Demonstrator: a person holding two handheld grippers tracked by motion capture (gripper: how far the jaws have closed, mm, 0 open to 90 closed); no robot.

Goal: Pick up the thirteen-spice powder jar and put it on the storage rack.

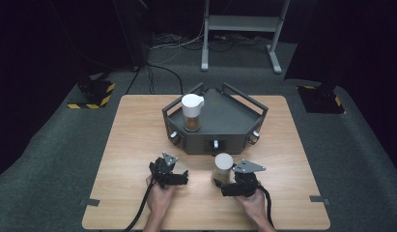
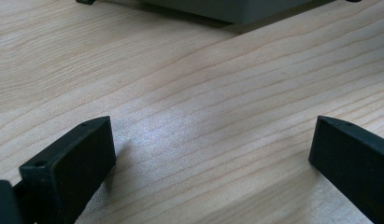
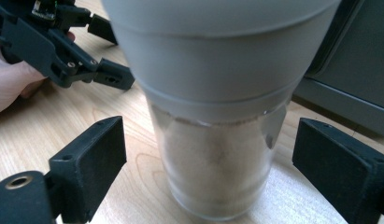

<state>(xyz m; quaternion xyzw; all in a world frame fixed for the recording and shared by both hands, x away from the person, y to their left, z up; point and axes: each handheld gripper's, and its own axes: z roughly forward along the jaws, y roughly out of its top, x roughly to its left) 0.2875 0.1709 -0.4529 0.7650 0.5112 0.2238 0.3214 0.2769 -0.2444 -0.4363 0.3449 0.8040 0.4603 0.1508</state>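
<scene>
You sit at a pale wooden table (image 1: 138, 145) with a gripper in each hand. Your right gripper (image 3: 206, 158) has its jaws spread wide on either side of a clear jar (image 3: 217, 140) with a grey-white lid; neither jaw touches the glass. The jar stands upright on the table, holds a sandy brown powder in its lower part, and in the high view sits at about five o'clock from the table's centre, just in front of a dark grey tray (image 1: 234, 121) with knobs along its front wall. Your left gripper (image 2: 213, 154), at about seven o'clock, is also spread open, with only bare wood between its jaws. A second jar (image 1: 192, 112) with a white spouted lid stands in the tray's left corner, at about eleven o'clock
</scene>
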